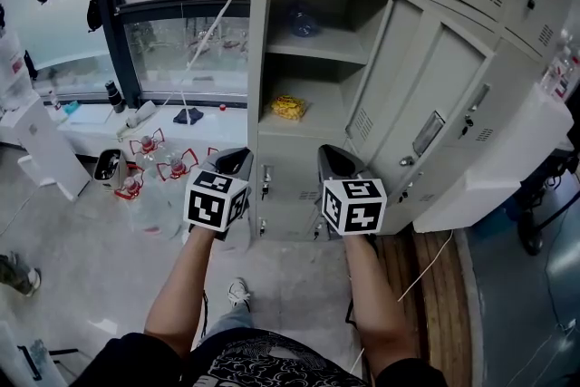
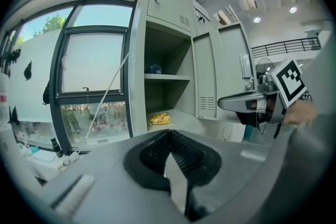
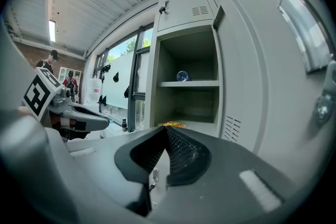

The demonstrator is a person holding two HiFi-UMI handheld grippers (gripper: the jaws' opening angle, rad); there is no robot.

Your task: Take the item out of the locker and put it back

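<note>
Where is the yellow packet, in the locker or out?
In. The yellow packet lies in the lower part of the open locker, under the shelf, and nothing is holding it.

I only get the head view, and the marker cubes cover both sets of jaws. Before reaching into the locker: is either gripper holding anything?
Observer: No. The left gripper view shows the left gripper with its jaws together and nothing between them.
Operator: And the right?
Observer: The right gripper is shut and empty too, as its own view shows.
Operator: There's a bluish blur high in the open compartment. What is it?
Observer: In the right gripper view it is a small round blue ball.
</note>
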